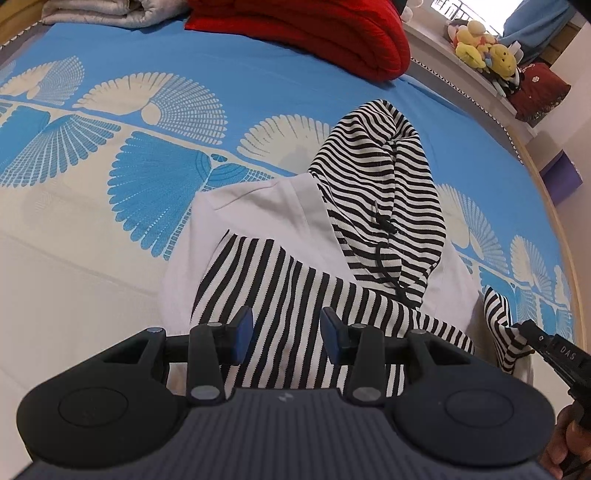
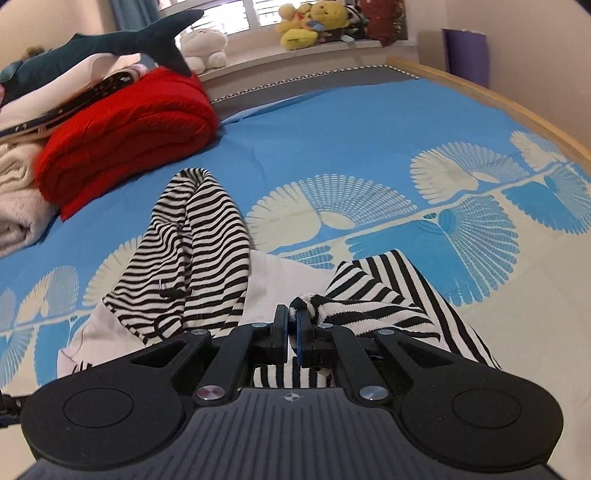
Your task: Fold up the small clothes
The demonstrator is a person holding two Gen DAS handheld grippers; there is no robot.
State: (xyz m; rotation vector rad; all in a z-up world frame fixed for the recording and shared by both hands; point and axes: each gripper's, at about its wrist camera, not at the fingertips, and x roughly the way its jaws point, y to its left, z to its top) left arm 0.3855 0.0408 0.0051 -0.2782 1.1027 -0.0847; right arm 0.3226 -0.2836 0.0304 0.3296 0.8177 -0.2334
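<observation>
A small white hoodie [image 1: 258, 210] with black-and-white striped hood [image 1: 384, 184] and striped sleeves lies on the blue patterned bed. One striped sleeve [image 1: 280, 295] is folded across its body. My left gripper [image 1: 287, 332] is open just above this sleeve and holds nothing. My right gripper [image 2: 293, 325] is shut on the cuff of the other striped sleeve [image 2: 376, 295] and holds it lifted over the white body [image 2: 280, 280]. The right gripper also shows in the left wrist view [image 1: 517, 328], pinching the striped cuff [image 1: 498, 321]. The hood [image 2: 199, 236] lies beyond it.
A folded red blanket [image 2: 125, 136] and pale folded bedding [image 2: 14, 192] lie at the far side of the bed [image 2: 351, 147]. A plush shark [image 2: 110, 40] rests on them. Stuffed toys [image 2: 314, 22] sit on the window ledge. The bed's wooden edge [image 2: 517, 110] runs on the right.
</observation>
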